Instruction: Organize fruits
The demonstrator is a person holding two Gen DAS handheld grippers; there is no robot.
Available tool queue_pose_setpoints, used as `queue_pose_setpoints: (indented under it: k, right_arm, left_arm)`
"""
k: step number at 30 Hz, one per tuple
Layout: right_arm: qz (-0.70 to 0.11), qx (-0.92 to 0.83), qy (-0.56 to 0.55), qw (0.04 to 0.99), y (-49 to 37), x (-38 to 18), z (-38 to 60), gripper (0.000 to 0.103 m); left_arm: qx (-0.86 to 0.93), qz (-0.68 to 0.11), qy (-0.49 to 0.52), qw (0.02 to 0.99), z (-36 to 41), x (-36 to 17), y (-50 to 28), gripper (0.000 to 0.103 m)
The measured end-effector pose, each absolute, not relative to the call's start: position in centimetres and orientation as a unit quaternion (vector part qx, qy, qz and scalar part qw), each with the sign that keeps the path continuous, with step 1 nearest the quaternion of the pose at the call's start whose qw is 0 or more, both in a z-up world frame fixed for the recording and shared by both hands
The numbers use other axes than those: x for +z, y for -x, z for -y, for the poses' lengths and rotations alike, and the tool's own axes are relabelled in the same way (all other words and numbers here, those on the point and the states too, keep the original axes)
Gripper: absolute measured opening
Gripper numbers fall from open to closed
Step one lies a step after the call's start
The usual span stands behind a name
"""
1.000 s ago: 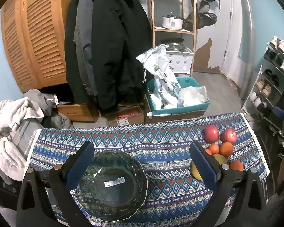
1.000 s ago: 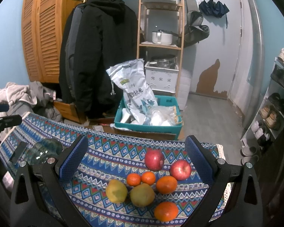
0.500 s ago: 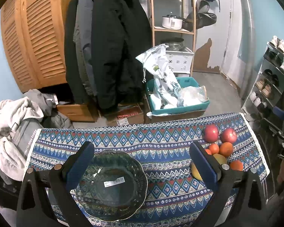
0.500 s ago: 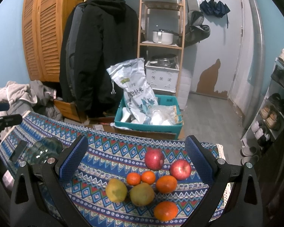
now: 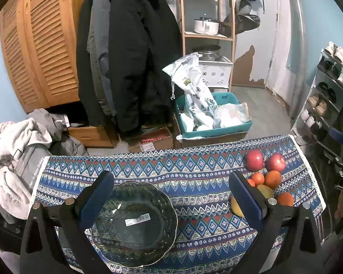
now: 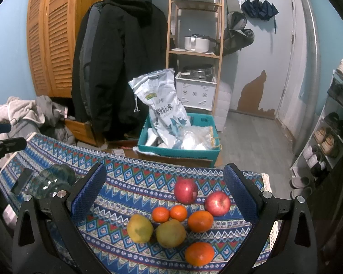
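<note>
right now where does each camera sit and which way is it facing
Left wrist: on the left hand-held gripper, looking across the table at the glass bowl; only its open fingers show.
Right wrist: on the right hand-held gripper, facing the fruit pile; only its open fingers show.
Shared: bowl, fruit, patterned cloth, teal crate.

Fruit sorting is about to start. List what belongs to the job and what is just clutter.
Job: glass bowl, two apples, oranges, two yellow fruits, open left gripper, open right gripper.
Clutter: coats, rice sack, teal crate, shoe rack.
</note>
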State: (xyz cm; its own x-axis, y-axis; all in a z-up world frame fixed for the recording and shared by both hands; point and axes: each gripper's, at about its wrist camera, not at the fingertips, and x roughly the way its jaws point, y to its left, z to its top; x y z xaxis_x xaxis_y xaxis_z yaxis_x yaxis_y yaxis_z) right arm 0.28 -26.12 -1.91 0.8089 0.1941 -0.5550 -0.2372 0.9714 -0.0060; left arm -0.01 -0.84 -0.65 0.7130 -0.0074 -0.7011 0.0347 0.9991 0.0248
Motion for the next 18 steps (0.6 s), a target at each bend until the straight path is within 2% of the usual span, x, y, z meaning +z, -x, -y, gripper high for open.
queue_pose_setpoints:
  k: [18]
  right_arm:
    - [-0.29, 0.114, 0.038, 0.949, -0.3, -1.85, 26.29, 0.1]
  left_arm:
    - [-0.012, -0.378, -0.019, 0.925, 0.93, -0.6, 0.07, 0.101]
